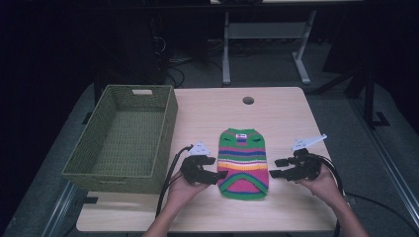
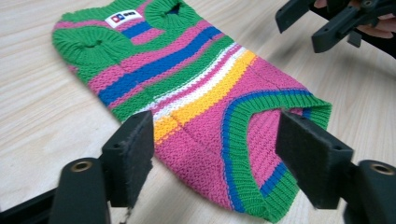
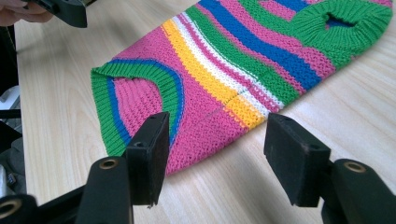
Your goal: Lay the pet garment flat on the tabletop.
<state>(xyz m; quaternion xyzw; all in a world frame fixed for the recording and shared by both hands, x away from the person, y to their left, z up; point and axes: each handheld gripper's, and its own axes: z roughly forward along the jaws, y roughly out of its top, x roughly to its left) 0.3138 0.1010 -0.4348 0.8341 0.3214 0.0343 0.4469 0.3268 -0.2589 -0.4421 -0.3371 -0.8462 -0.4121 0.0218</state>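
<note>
High view: one sweater (image 1: 243, 163), one basket (image 1: 126, 136)

One striped sweater (image 1: 243, 163), one green basket (image 1: 123, 138), two hand-held grippers.

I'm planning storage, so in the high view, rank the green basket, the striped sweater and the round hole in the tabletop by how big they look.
1. green basket
2. striped sweater
3. round hole, which sits farther from the camera but is plainly smallest.

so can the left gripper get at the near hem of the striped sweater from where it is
Probably yes. The left gripper sits open right beside the sweater, jaws pointing at its green hem, with bare table around and nothing between them.
</note>
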